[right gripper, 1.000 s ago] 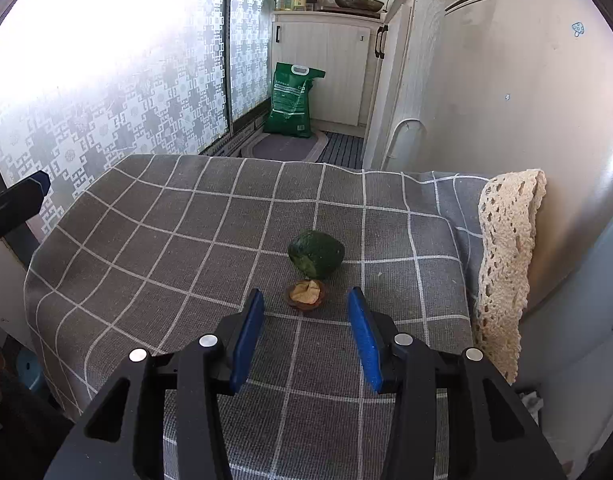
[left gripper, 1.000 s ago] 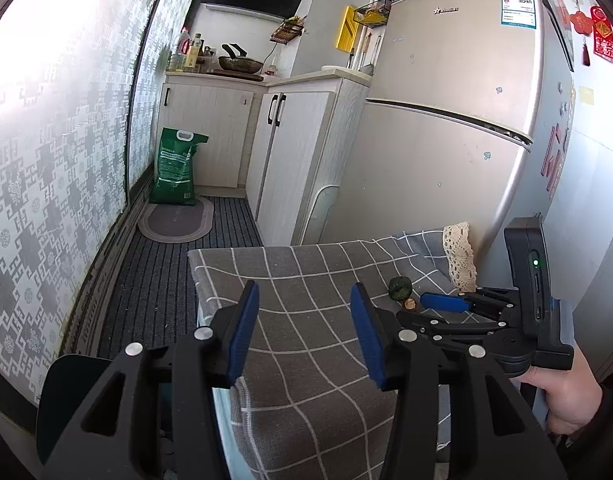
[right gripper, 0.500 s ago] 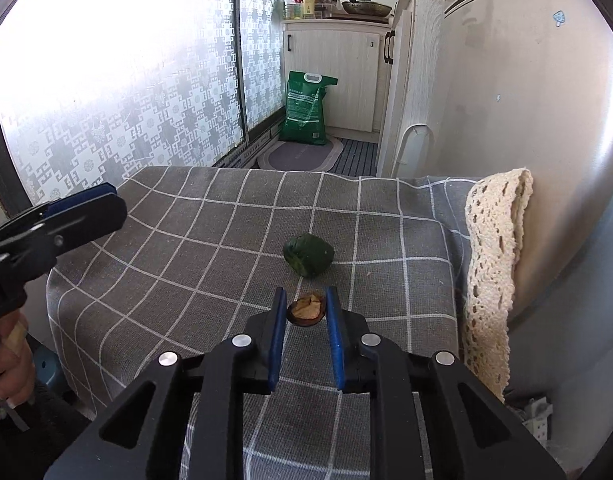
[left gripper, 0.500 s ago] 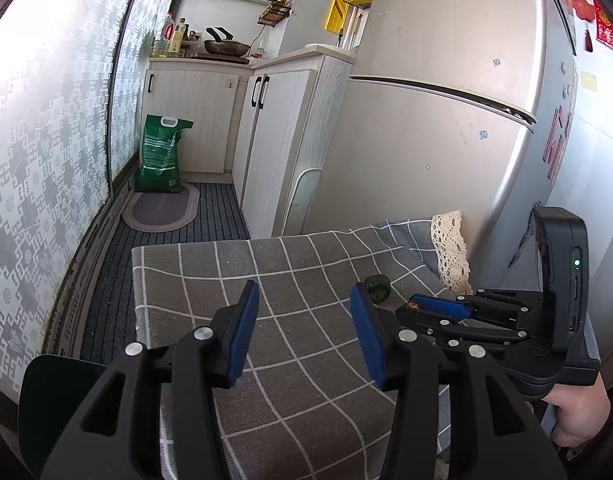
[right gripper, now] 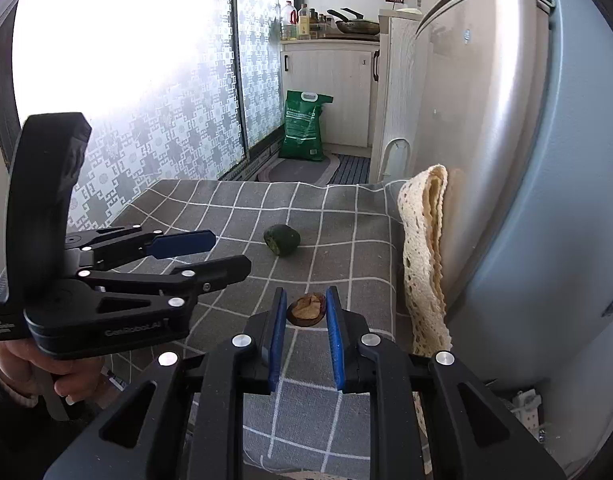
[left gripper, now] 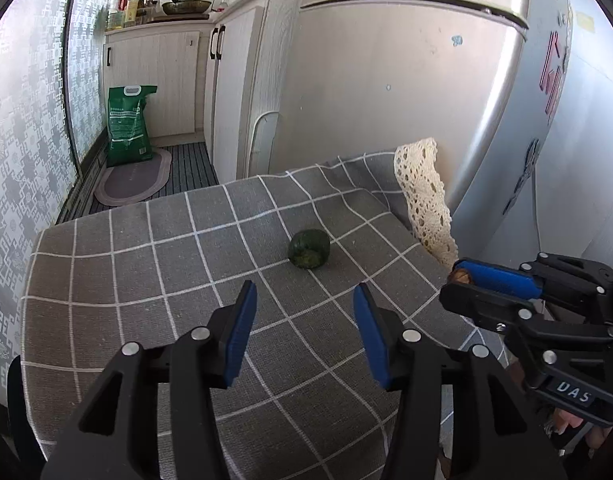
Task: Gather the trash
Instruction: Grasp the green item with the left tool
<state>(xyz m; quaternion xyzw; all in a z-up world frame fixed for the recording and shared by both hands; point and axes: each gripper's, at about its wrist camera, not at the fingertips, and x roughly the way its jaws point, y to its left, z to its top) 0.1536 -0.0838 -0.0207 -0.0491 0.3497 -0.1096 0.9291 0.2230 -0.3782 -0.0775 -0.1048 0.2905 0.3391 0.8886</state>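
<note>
Kitchen worktop (left gripper: 118, 280), checked cloth. Right hand-held gripper (right gripper: 306, 312) clamped on brown husk scrap (right gripper: 306, 307), lifted for disposal. Left hand-held gripper (left gripper: 304, 330) jaws opening, empty; green peel lump (left gripper: 308, 248) just ahead, likely next.

Peel (left gripper: 308, 249) on tablecloth (left gripper: 146, 272), fridge (left gripper: 406, 100) behind, lace (left gripper: 424, 200) right.
</note>
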